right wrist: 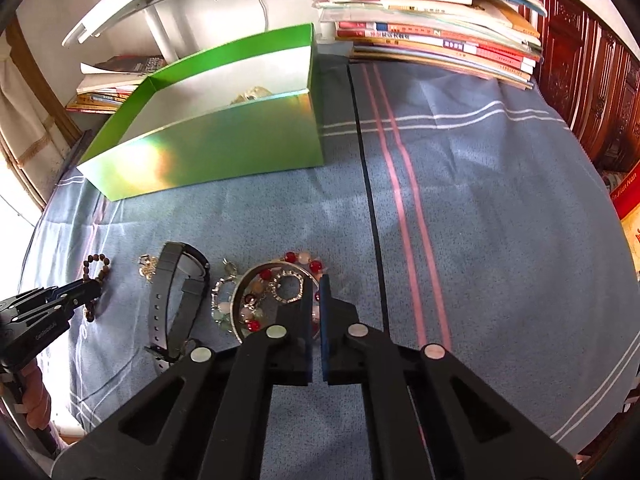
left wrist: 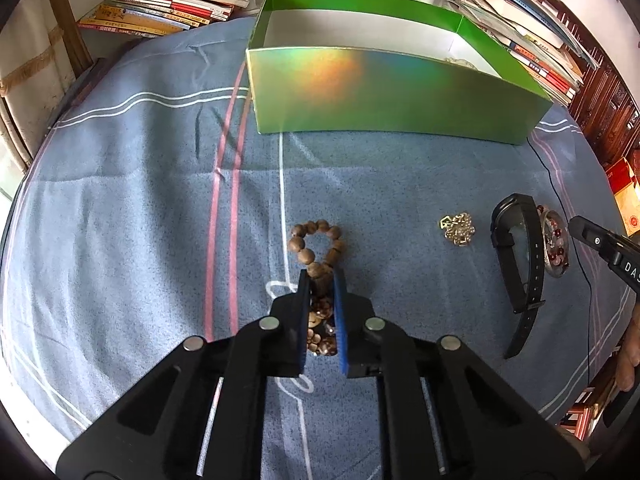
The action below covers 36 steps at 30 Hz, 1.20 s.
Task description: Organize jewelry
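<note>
Jewelry: several pieces lie in a row on the blue striped cloth [left wrist: 140, 200], near side of the green box [left wrist: 384, 96].
Wooden bead bracelet [left wrist: 318, 240]: leftmost piece; its near part sits between the 2 fingers of the left gripper [left wrist: 321, 280], its far loop rests on the cloth.
Left gripper: fingers drawn close together and clamped on the wooden bead bracelet; also seen at the left edge of the right wrist view [right wrist: 90, 292].
Gold brooch [left wrist: 459, 229]: right of the bracelet, apart from it, flat on the cloth.
Black watch [left wrist: 520, 264]: right of the brooch, strap curved, lying on its side.
Silver bangle [right wrist: 256, 304]: right of the watch, overlapped by a red and pale bead bracelet [right wrist: 298, 260] and a small silver chain ring [right wrist: 286, 288].
Right gripper [right wrist: 316, 284]: fingers nearly together at the bangle's right rim; whether they pinch anything, I cannot tell.
Green box: open, far from the jewelry row; a pale item [right wrist: 250, 94] shows inside, near its right end.
Books [right wrist: 432, 40]: stacked at the far edge, on both sides of the box.
</note>
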Each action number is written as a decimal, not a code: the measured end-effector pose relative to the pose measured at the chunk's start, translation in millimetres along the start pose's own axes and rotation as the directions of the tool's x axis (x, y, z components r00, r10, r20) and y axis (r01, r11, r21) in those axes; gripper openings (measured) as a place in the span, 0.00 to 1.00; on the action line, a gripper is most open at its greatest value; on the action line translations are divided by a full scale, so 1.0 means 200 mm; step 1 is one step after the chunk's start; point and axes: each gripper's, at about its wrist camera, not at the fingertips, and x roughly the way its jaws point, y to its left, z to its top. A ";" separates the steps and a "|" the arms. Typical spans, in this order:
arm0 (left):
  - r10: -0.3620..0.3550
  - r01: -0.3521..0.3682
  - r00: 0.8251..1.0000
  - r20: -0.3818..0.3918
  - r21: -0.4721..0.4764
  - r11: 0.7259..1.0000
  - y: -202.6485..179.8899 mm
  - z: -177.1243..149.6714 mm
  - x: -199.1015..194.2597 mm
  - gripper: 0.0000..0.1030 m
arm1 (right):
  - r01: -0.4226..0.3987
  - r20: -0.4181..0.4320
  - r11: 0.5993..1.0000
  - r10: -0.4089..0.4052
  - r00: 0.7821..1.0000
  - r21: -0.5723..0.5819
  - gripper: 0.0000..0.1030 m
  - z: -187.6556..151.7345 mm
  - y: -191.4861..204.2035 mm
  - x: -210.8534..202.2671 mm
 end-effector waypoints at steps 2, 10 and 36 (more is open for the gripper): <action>-0.006 0.006 1.000 0.026 0.008 1.000 -0.01 0.00 -0.05 0.11 | -0.003 0.016 1.000 0.003 1.000 -0.002 0.02 0.01 0.01 -0.03; -0.004 0.003 0.999 0.041 0.016 1.000 -0.02 -0.01 -0.09 0.11 | 0.025 0.000 1.000 -0.025 1.000 0.001 0.10 0.02 -0.01 -0.02; -0.023 0.023 0.999 0.031 -0.011 1.000 0.00 0.01 -0.04 0.11 | -0.020 0.031 1.000 0.020 0.999 -0.003 0.04 0.04 0.01 -0.04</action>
